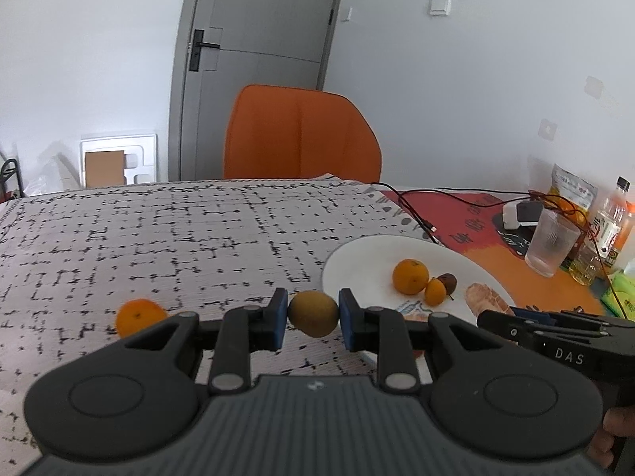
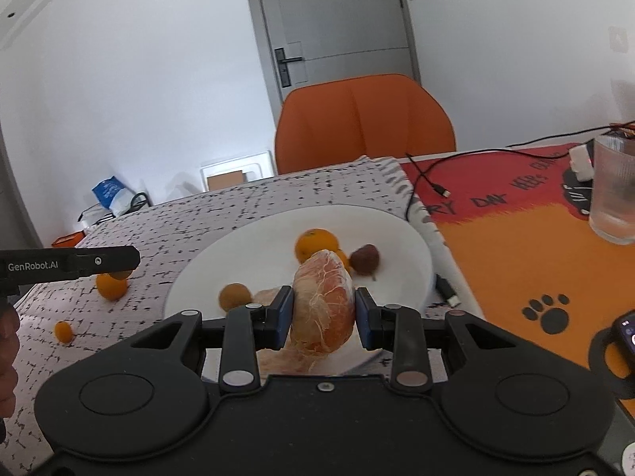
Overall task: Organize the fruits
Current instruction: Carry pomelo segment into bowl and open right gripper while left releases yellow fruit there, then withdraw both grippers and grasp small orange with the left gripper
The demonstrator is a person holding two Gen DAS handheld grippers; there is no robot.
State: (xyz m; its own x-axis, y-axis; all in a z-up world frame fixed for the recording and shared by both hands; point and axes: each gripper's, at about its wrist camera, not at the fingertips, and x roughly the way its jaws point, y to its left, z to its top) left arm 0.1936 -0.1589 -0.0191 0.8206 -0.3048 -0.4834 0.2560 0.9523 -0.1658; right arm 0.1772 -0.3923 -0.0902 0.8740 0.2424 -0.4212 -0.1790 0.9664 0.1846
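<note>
Left wrist view: left gripper [image 1: 312, 314] clamping a kiwi [image 1: 312, 313] beside the white plate [image 1: 357, 261]. Right gripper [image 2: 322, 309] squeezing a peeled citrus piece [image 2: 323, 301] over that plate, apparently ready for dropping among the oranges.

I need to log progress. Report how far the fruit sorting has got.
Roughly halfway. Done: an orange, a small orange fruit and a dark brownish fruit already lie on the white plate. In hand: the left tool grips a kiwi; the right tool grips a peeled citrus piece over the plate. Left: an orange and a small orange fruit on the tablecloth.
</note>
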